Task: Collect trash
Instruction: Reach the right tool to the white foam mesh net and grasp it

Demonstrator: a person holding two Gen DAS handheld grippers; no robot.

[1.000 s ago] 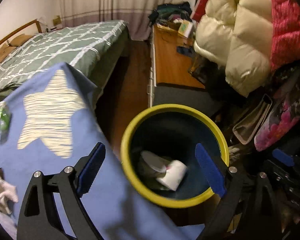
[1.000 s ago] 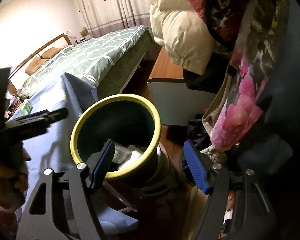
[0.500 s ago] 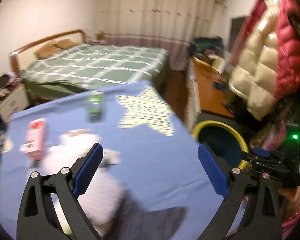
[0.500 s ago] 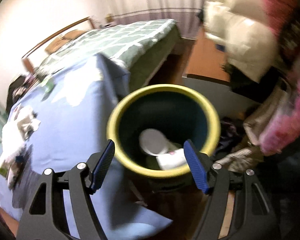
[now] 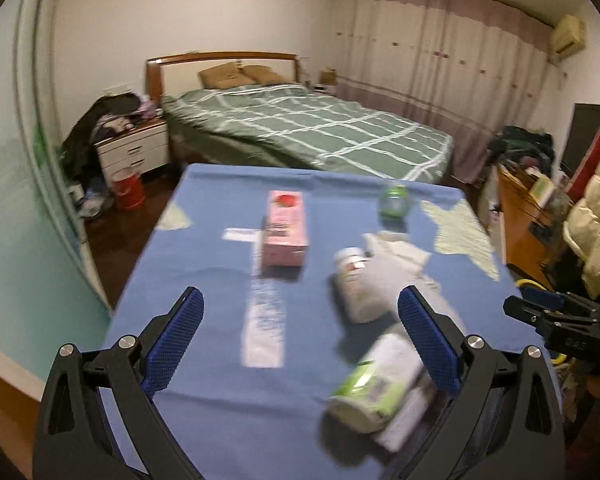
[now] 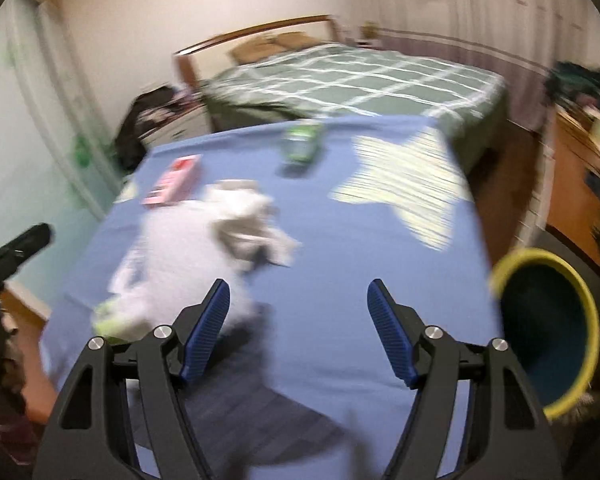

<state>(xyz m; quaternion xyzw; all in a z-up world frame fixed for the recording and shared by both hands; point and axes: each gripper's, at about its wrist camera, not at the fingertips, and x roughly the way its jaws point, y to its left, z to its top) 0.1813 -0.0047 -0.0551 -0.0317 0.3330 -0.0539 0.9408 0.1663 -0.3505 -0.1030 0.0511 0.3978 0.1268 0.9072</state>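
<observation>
Trash lies on the blue tablecloth (image 5: 204,248): a pink carton (image 5: 285,226), a small green bottle (image 5: 394,200), crumpled tissue (image 5: 400,250), a white bottle (image 5: 356,284), a flat white wrapper (image 5: 262,320) and a green-and-white container (image 5: 374,390). My left gripper (image 5: 300,312) hovers over the near part of the cloth, open wide and holding nothing. My right gripper (image 6: 297,296) is open and empty over the cloth, right of the blurred tissue (image 6: 244,216). The yellow-rimmed bin (image 6: 540,255) stands off the table's right edge.
A green checked bed (image 5: 320,132) fills the room behind the table. A white nightstand (image 5: 134,152) and a red bucket (image 5: 128,190) are at the far left. A wooden desk (image 5: 520,208) and hanging coats (image 5: 596,232) crowd the right side. The right view is motion-blurred.
Both grippers swung left, away from the bin and over the table. The bin has left the left wrist view and sits at the right edge of the right wrist view.
</observation>
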